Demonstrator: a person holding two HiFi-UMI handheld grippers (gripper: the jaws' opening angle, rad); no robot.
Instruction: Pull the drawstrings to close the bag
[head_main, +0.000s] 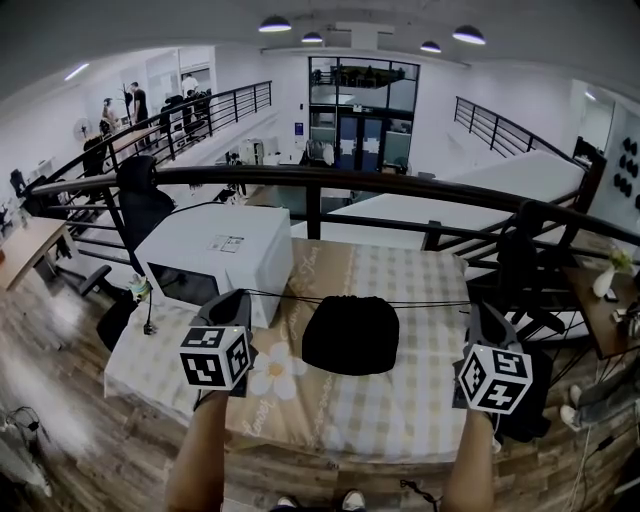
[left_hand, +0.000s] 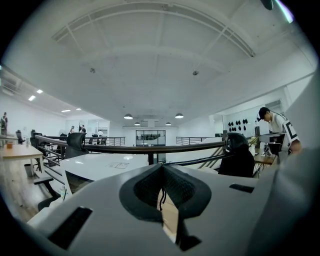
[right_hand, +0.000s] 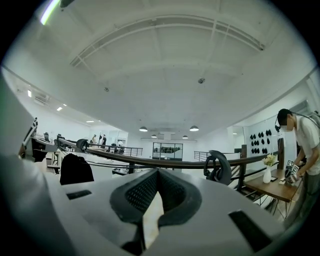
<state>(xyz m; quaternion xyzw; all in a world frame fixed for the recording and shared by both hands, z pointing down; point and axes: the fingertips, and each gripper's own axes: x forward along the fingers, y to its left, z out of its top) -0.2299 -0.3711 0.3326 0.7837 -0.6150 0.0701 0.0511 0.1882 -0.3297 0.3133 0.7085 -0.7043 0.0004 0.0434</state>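
Note:
A black drawstring bag (head_main: 350, 335) sits cinched in the middle of the checked tablecloth (head_main: 420, 385). Two thin black drawstrings run taut from its top. One drawstring (head_main: 290, 296) goes left to my left gripper (head_main: 237, 298), the other drawstring (head_main: 430, 303) goes right to my right gripper (head_main: 483, 312). In the left gripper view the left gripper (left_hand: 161, 167) is shut with a black cord (left_hand: 161, 196) pinched between the pads, and the bag (left_hand: 239, 159) lies to its right. In the right gripper view the right gripper (right_hand: 157, 172) is shut, and the bag (right_hand: 76, 170) lies to its left.
A white box-shaped appliance (head_main: 215, 255) stands at the table's back left, close to the left gripper. A dark railing (head_main: 320, 180) runs behind the table. A person (right_hand: 305, 145) stands at a wooden side table (right_hand: 272, 186) with a vase off to the right.

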